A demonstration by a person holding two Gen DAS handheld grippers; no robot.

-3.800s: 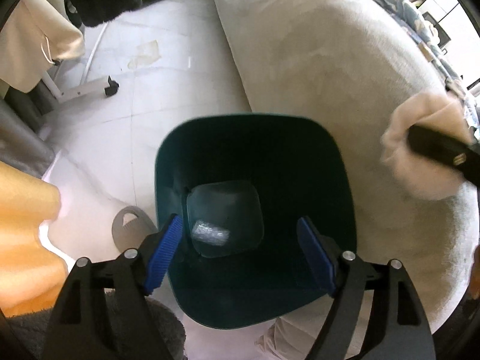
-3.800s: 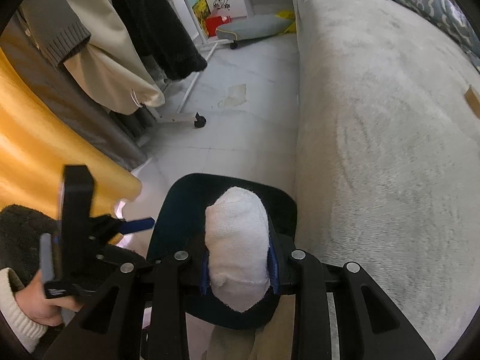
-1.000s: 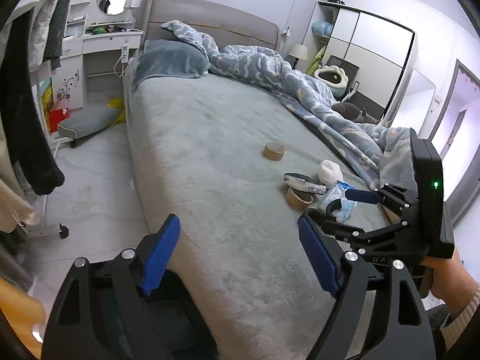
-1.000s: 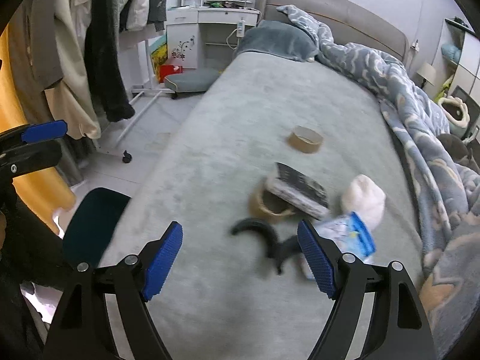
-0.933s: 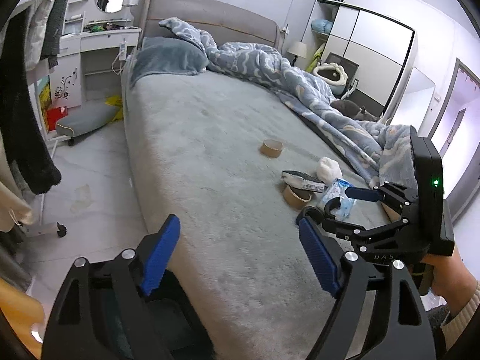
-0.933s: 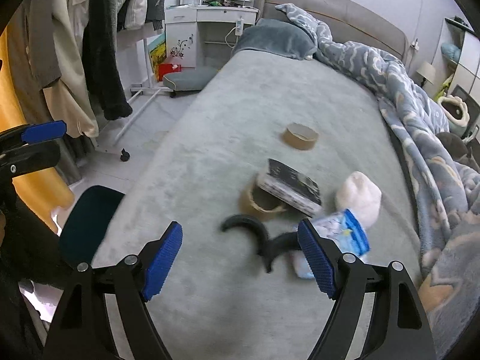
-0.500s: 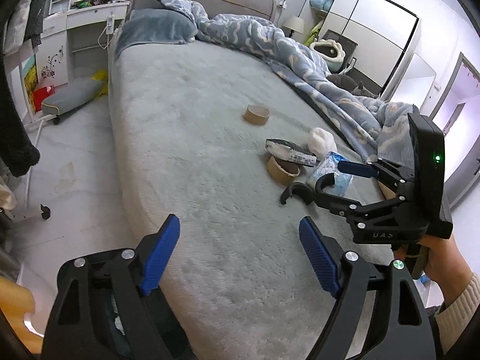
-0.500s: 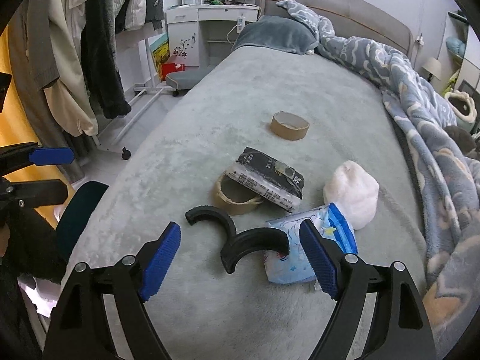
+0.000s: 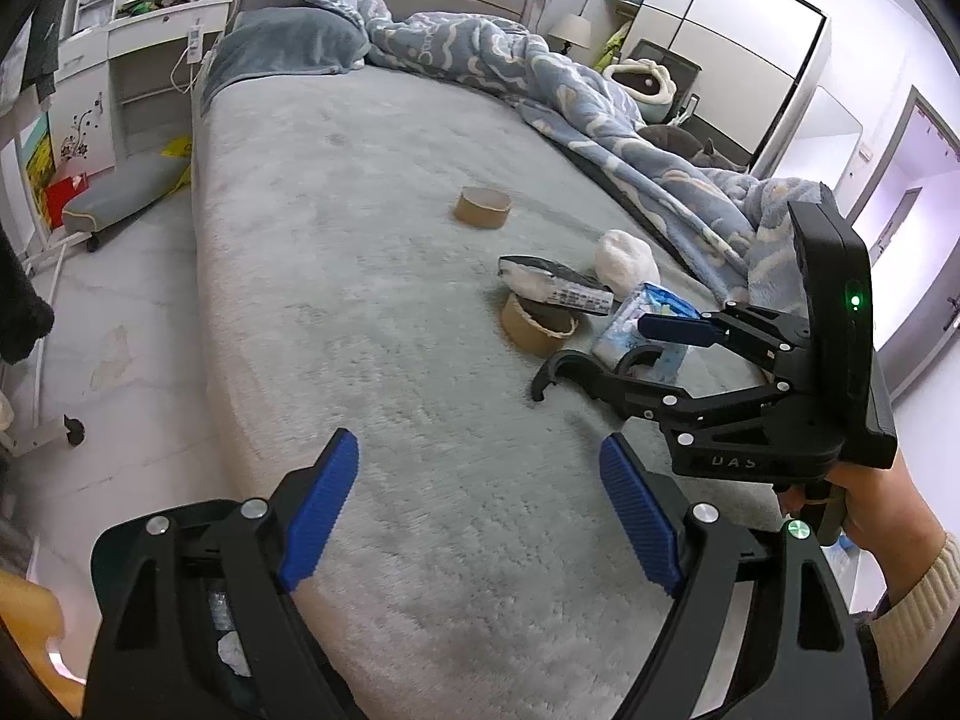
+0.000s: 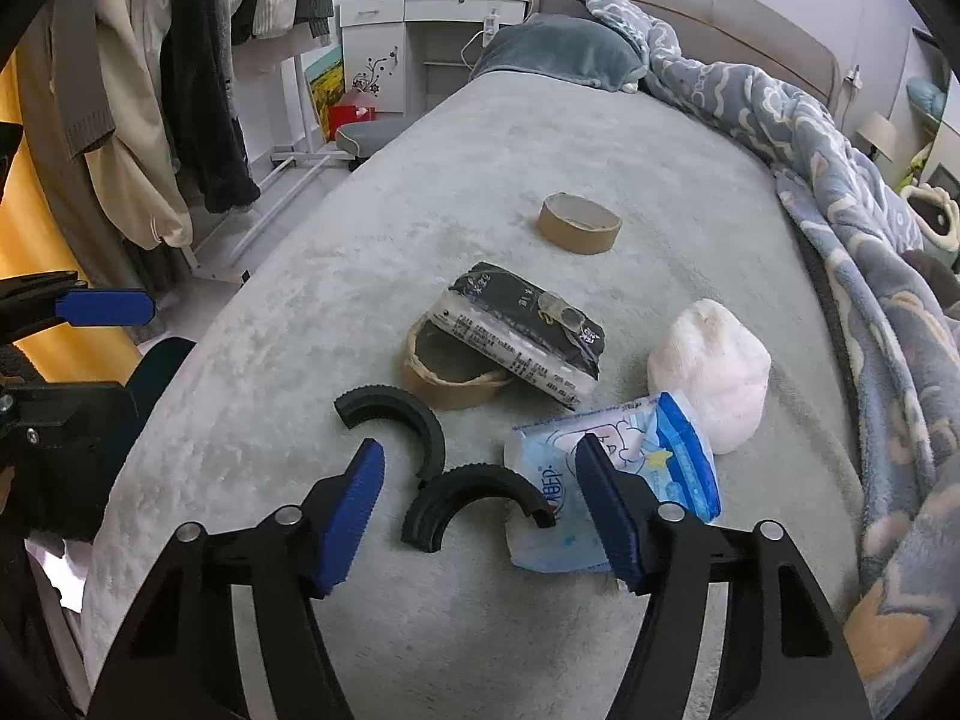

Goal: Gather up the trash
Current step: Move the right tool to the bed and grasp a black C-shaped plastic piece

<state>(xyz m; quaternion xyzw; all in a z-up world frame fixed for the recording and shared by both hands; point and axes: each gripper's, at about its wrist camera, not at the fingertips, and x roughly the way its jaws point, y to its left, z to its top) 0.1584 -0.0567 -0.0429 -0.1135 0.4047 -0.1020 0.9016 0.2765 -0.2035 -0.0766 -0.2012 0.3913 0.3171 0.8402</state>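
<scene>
The right gripper (image 10: 480, 507) hovers spread wide over a black half-ring (image 10: 474, 501), holding nothing. The left gripper (image 9: 480, 507) gapes empty above the bed (image 9: 360, 276).

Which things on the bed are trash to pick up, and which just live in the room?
Likely trash:
black half rings
blue wrapper
black packet
tape rolls
white wad

Just there:
blue blanket
pillow
hanging clothes

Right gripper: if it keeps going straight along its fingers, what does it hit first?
Most likely the nearer black half-ring, lying on the bed midway between the open fingers of the right gripper. The blue tissue pack sits just right of that line, touching the ring's end. Depth is uncertain through the fisheye.
</scene>
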